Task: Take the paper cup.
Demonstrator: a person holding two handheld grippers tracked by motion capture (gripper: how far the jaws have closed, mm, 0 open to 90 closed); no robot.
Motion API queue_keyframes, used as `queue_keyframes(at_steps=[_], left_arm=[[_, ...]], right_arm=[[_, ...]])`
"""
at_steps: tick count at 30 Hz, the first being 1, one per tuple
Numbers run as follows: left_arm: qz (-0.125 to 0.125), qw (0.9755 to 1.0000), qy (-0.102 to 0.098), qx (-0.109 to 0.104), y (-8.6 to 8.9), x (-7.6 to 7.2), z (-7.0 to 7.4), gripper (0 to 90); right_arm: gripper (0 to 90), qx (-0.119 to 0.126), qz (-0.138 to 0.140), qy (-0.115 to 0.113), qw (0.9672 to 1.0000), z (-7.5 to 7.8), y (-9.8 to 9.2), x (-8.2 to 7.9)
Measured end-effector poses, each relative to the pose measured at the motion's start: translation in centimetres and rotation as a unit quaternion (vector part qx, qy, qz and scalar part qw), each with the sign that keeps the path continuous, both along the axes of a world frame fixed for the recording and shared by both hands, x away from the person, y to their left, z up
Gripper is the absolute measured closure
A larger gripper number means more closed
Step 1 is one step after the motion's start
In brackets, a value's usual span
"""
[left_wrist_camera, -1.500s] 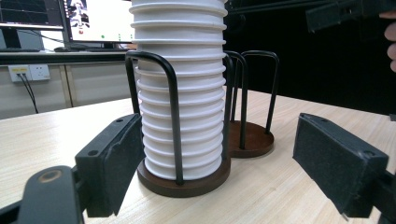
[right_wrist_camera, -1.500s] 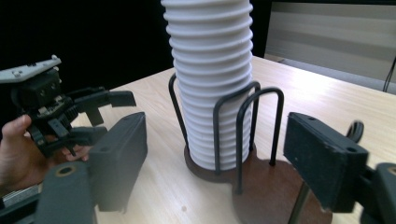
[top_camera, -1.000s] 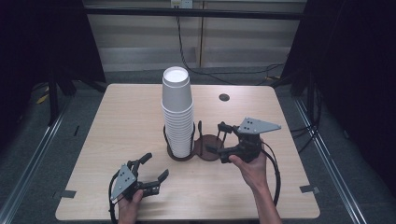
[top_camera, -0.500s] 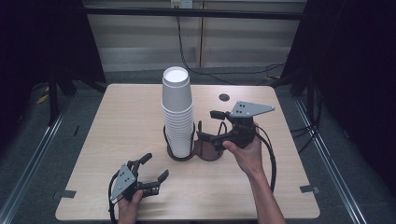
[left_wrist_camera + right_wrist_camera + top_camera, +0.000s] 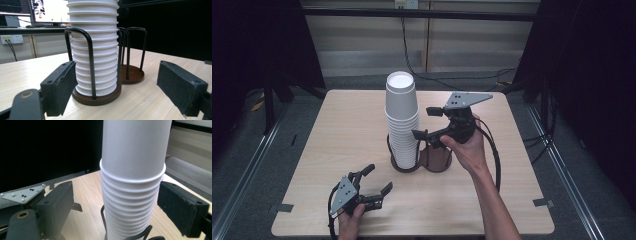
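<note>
Cup stack [image 5: 402, 120] sits mid-worktop [image 5: 337, 135] in the left ring of a wire holder [image 5: 419, 162]; holder's right ring is empty. Stack: white, ribbed rims, tall. Your right gripper [image 5: 430, 122] is spread, jaws either side of the stack's upper part, wire hoops below. Left gripper [image 5: 377, 181] is spread too, near the stack's front-left, holding nothing.

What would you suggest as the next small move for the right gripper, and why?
Probably ease the right gripper forward a little and then close it on the top cup. Its jaws stand open on either side of the stack of white cups without touching, just around the top cup's rim. The left gripper rests open on the table, apart from the cup holder.
</note>
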State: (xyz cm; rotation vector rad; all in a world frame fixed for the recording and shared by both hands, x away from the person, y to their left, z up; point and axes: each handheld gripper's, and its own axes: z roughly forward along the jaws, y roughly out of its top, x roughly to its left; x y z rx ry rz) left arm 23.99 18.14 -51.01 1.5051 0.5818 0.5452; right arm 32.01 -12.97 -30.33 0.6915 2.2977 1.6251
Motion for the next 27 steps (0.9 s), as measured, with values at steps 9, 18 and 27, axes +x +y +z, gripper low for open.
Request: queue_keyframes(at_steps=[9, 18, 27], left_arm=[[0.0, 1.0, 0.001, 0.0, 0.0, 0.0, 0.0, 16.0], [0.0, 1.0, 0.001, 0.0, 0.0, 0.0, 0.0, 15.9], [0.0, 1.0, 0.0, 0.0, 0.0, 0.0, 0.0, 15.9]], right_arm=[[13.0, -0.023, 0.007, 0.009, 0.9997, 1.6, 0.3, 1.5], [13.2, -0.036, 0.017, 0.009, 0.9992, 3.1, 1.6, 3.2], [13.2, -0.045, 0.019, 0.013, 0.9987, 4.1, 2.6, 4.5]])
